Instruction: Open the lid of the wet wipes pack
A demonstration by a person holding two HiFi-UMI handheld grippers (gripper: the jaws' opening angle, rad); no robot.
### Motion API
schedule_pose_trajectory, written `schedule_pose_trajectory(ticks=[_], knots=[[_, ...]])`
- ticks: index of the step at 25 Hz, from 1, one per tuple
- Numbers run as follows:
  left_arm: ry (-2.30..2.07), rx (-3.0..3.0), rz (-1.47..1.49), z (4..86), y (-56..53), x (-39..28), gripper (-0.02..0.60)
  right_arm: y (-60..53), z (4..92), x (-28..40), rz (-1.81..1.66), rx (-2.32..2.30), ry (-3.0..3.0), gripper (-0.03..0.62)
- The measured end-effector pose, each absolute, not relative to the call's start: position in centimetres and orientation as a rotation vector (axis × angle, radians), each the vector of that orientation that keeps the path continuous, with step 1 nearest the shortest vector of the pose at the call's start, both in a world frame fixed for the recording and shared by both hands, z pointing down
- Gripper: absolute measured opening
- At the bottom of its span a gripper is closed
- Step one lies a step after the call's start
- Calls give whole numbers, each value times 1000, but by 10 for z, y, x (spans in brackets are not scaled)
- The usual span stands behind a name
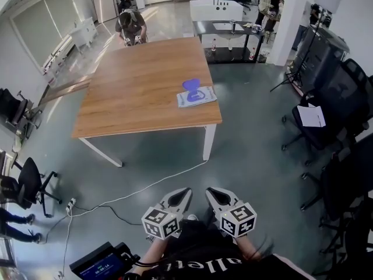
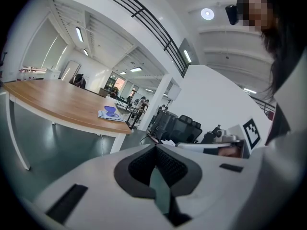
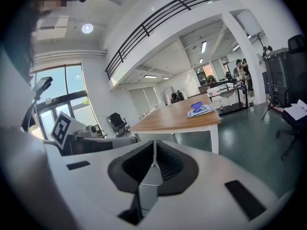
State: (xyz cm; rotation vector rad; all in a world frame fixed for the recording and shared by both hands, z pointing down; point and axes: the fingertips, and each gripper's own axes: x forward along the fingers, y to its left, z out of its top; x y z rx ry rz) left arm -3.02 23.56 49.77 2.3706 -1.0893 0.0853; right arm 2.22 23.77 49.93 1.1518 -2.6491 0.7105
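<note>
The wet wipes pack [image 1: 196, 97] is a flat white-and-blue packet on the wooden table [image 1: 134, 92], near its right front corner. Its blue lid [image 1: 191, 85] stands raised at the far end. The pack looks small in the left gripper view [image 2: 111, 113] and the right gripper view [image 3: 199, 109]. Both grippers are held close to the person's body, well short of the table, with floor between. My left gripper [image 1: 182, 195] [image 2: 155, 146] is shut with nothing in it. My right gripper [image 1: 214, 195] [image 3: 153, 143] is shut and empty too.
A white cable [image 1: 140, 191] runs over the grey floor from the table leg [image 1: 208, 142] to a power strip at the left. Black office chairs [image 1: 335, 104] stand at the right, another chair [image 1: 26, 182] at the left. A person [image 1: 130, 27] bends at the table's far end.
</note>
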Motion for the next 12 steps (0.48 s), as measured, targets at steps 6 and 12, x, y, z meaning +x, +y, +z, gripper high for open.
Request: schedule_pose_trajectory(ticks=[6,12], knots=[[-1092,2365,105,504,236,-34,2,239,505,23,713,1160,-2641,26],[-1119,2360,99,500,228,-42,2,234,502,19,707,1152,-2645,26]])
